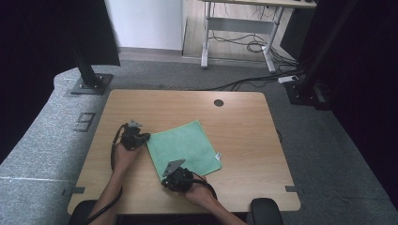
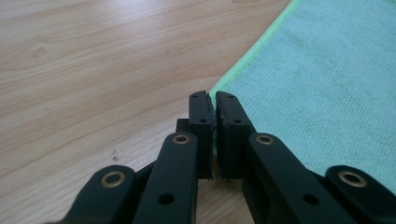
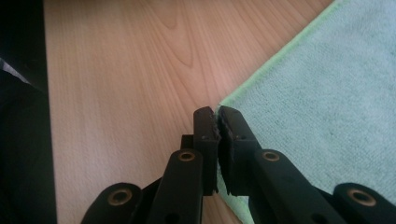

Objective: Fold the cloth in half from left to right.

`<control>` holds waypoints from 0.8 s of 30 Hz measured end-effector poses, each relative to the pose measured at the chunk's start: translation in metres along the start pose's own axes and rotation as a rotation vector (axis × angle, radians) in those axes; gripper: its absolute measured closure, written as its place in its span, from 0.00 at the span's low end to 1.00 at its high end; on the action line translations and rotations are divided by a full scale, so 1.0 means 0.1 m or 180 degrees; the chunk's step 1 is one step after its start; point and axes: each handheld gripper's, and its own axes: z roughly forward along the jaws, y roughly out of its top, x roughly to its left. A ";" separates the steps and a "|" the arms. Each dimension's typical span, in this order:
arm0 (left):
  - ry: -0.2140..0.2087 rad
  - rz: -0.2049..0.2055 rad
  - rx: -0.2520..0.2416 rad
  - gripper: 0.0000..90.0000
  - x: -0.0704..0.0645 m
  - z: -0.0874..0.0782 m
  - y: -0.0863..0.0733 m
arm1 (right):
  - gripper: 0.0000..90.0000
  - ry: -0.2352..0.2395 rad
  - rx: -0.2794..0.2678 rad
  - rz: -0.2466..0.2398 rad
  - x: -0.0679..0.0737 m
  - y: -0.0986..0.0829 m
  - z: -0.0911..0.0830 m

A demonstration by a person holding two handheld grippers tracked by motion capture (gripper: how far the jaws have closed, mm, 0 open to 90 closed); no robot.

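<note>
A green cloth point(image 1: 187, 146) lies flat on the wooden table point(image 1: 244, 131), turned like a diamond. My left gripper point(image 1: 146, 138) is at the cloth's left corner. In the left gripper view the jaws point(image 2: 212, 99) are shut on the green hem of that corner, with the cloth point(image 2: 322, 79) spreading to the right. My right gripper point(image 1: 167, 175) is at the cloth's near corner. In the right gripper view its jaws point(image 3: 216, 113) pinch the tip of the corner, and the cloth point(image 3: 327, 98) lies to the right.
A small white tag point(image 1: 218, 156) sticks out at the cloth's right corner. A round cable hole point(image 1: 218, 102) sits near the table's far edge. The table's edge point(image 3: 45, 112) runs close at the left of the right gripper view. Bare wood point(image 2: 93, 70) lies left of the cloth.
</note>
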 end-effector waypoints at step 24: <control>-0.0212 0.0030 -0.0095 0.93 -0.22 0.17 0.51 | 0.95 -0.0439 -0.0194 0.0164 -0.27 -0.24 -0.55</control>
